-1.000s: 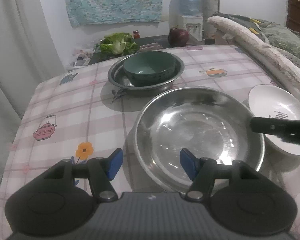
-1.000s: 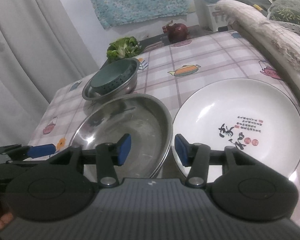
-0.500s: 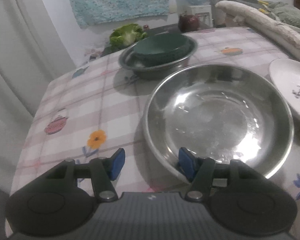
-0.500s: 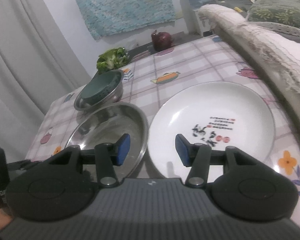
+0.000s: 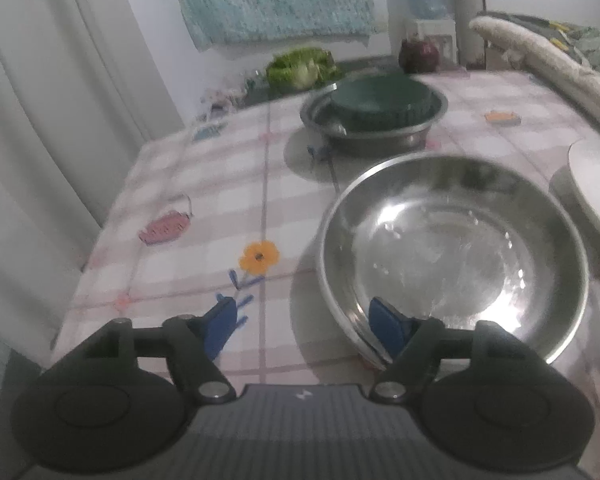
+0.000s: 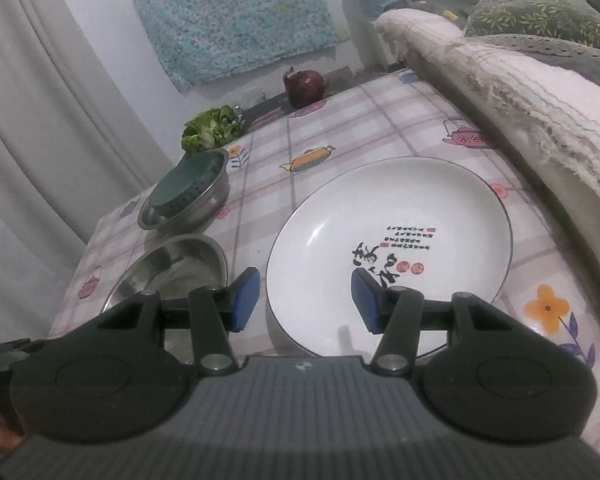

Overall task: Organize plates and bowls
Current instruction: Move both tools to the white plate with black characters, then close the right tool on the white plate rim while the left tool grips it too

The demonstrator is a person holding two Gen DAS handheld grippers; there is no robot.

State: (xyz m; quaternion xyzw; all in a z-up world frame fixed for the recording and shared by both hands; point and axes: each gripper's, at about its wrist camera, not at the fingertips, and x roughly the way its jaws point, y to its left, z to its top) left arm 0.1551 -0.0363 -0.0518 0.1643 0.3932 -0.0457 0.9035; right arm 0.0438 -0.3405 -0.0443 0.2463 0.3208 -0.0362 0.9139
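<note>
The big steel bowl (image 5: 452, 256) sits on the checked tablecloth (image 5: 204, 184), its near rim between the fingers of my left claw (image 5: 304, 324); those jaws have just been widening and press on nothing. At twelve o'clock from it a green bowl (image 5: 384, 100) is nested in a smaller steel bowl (image 5: 376, 136). At three o'clock lies the white plate (image 6: 388, 240). My right claw (image 6: 304, 304) hangs released, its jaws astride the plate's near left rim. Lettuce (image 6: 212, 128) lies beyond the table's far edge.

Lettuce (image 5: 300, 68) and red onion (image 6: 305, 88) sat beyond tablecloth (image 5: 204, 200); blue mat (image 6: 232, 20) hung above.
</note>
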